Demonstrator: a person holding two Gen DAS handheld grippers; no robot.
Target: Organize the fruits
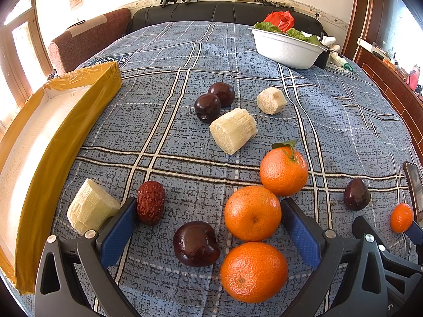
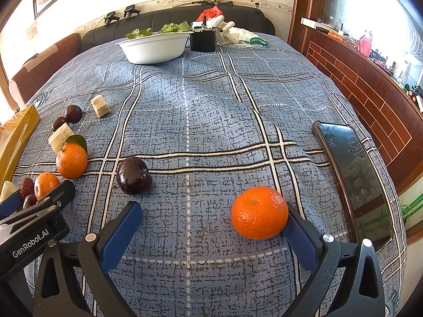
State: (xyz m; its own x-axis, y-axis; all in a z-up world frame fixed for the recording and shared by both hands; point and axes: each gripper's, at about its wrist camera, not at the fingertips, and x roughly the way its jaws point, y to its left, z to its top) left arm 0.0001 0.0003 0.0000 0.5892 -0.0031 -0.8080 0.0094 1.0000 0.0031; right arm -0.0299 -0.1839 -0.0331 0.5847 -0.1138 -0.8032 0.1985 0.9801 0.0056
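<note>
While both tools stand spread wide and hold nothing, the step in hand appears to be the first pick. At far left of the left view lies the shallow yellow-taped cardboard tray point(image 1: 53, 142), bare inside. The left gripper point(image 1: 208, 227) brackets a round orange mandarin point(image 1: 252, 213) and a dark glossy plum point(image 1: 196, 243), low in frame. The right gripper point(image 2: 211, 229) has its lone orange mandarin point(image 2: 259, 212) against the right-hand finger, at lower right; closing should need recentring first.
</note>
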